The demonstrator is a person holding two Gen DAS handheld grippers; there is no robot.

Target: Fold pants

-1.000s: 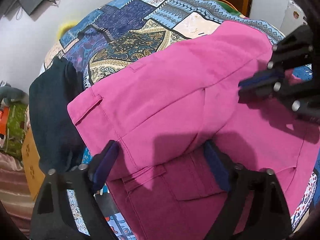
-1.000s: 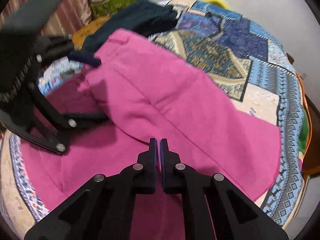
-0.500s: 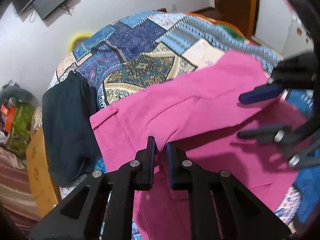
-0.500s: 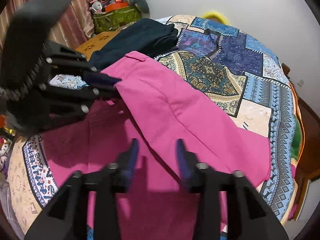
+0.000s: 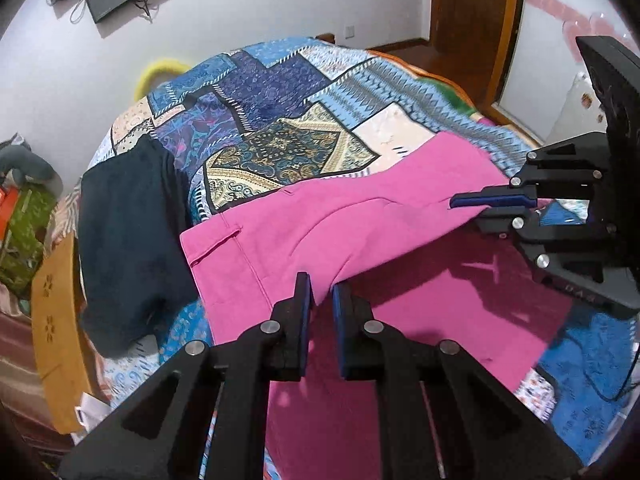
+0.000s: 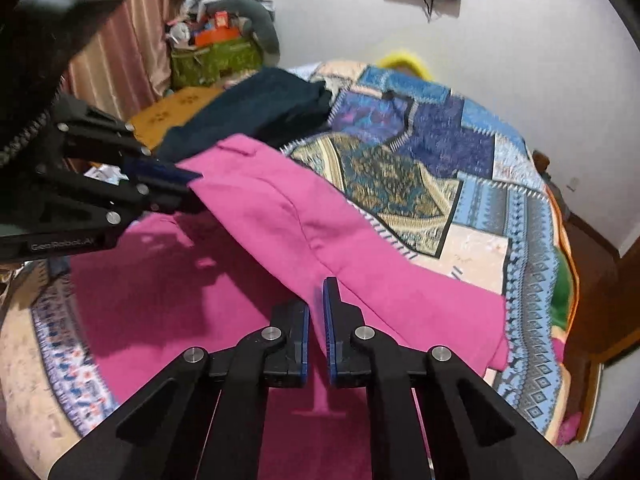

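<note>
Left gripper (image 5: 320,296) has its jaws drawn nearly together, a thin fold of the pants (image 5: 304,232) pinched between the blue pads (image 5: 306,308) right at the tips. The fabric rises off the bed there, a lifted edge running away to the right toward the other tool. Right gripper (image 6: 316,312) shows the same picture: jaws a narrow slot apart, pink cloth caught between them at the tips, the fold climbing up and left from it. From the left wrist camera the right gripper (image 5: 492,200) sits off to the right, its blue pad pressed onto the raised edge. From the right wrist camera the left gripper (image 6: 168,176) sits up to the left, clamped on the waistband end. Pants (image 6: 280,216) lie across the quilt (image 5: 280,112), the top layer stretched between the two tools, the lower layer flat beneath in shadow. Just left of the left gripper, a dark garment (image 5: 128,232) rests beside the waistband.
</note>
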